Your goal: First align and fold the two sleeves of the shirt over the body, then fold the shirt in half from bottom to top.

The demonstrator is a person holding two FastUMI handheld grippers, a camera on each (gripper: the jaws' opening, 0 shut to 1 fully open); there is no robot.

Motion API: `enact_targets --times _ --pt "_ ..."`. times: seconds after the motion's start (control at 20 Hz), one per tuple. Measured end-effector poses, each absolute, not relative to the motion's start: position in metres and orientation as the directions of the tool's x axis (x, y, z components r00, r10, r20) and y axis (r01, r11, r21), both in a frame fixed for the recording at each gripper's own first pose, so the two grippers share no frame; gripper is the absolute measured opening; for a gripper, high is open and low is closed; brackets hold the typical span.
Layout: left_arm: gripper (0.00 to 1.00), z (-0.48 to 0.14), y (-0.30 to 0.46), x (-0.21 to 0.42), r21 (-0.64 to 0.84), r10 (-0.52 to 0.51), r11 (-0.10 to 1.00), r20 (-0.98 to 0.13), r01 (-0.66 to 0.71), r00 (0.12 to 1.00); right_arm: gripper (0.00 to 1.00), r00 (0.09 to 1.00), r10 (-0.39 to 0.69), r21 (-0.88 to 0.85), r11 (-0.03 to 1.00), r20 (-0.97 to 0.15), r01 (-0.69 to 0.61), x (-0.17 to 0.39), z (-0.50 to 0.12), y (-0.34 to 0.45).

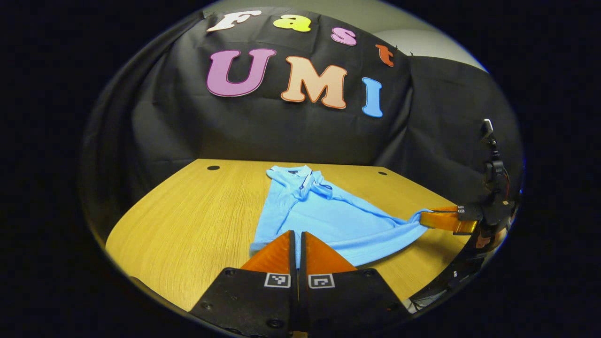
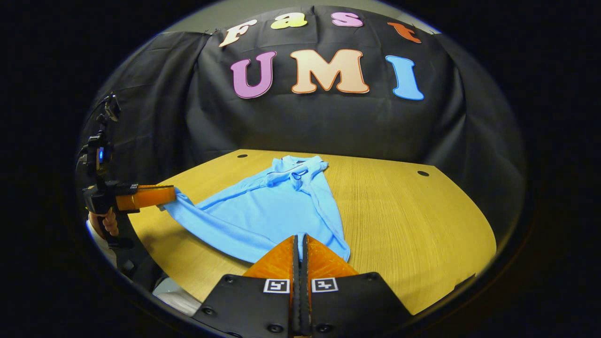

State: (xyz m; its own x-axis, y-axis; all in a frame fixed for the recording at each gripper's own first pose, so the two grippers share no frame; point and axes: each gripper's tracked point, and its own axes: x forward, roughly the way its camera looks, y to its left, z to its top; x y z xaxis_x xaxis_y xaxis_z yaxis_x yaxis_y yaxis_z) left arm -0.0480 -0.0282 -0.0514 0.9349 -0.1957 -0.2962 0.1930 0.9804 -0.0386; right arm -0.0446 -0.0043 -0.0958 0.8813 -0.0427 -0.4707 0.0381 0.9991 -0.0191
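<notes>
Fingers of the left gripper (image 1: 298, 234) stand pressed together, with the bottom hem of the light blue shirt (image 1: 328, 216) caught in the thin seam between their tips. Seen from the right gripper view, that same left gripper (image 2: 171, 193) sits far off to the left, its fingers closed on a bottom corner of the shirt (image 2: 263, 211), with the fabric drawn taut toward them; a hand (image 2: 108, 223) grips its handle below. Fingers of the right gripper (image 2: 300, 239) are likewise drawn together, a strip of the hem pinched between the tips. In the left gripper view the right gripper (image 1: 425, 218) appears far to the right, its fingers clamped on the opposite bottom corner, the cloth pulled into a point there. Beyond both sets of fingertips the shirt lies spread on the wooden table (image 1: 188, 220), collar at the far end, farthest from the fingers. The collar (image 1: 305, 180) shows a dark trim line and lies slightly rumpled. Both sleeves appear already folded in over the body, giving the garment a narrow outline near the collar that widens toward the held hem. Table surface (image 2: 413, 220) extends bare to the right of the right gripper's fingers, with small dark holes (image 2: 423, 173) near its far edge.
</notes>
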Motion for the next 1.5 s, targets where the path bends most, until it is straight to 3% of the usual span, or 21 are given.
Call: enact_targets --times 0.5,0.85,1.2,1.5 --pt "0.0 -0.01 0.002 0.122 -0.083 -0.142 0.989 -0.287 0.123 0.947 0.02 0.867 -0.098 -0.042 0.995 -0.489 0.088 0.123 -0.065 -0.047" --pt "0.0 -0.019 0.03 0.238 -0.062 -0.03 0.998 -0.291 0.013 0.956 0.02 0.841 -0.216 -0.012 0.97 -0.497 0.242 0.241 -0.077 -0.087" --pt "0.0 -0.071 0.049 0.302 -0.044 0.074 0.995 -0.338 -0.094 0.938 0.02 0.804 -0.252 0.071 0.937 -0.539 0.342 0.29 -0.147 -0.107" --pt "0.0 -0.092 0.048 0.312 0.002 0.118 0.992 -0.377 -0.126 0.919 0.04 0.806 -0.266 0.065 0.934 -0.529 0.351 0.299 -0.159 -0.113"
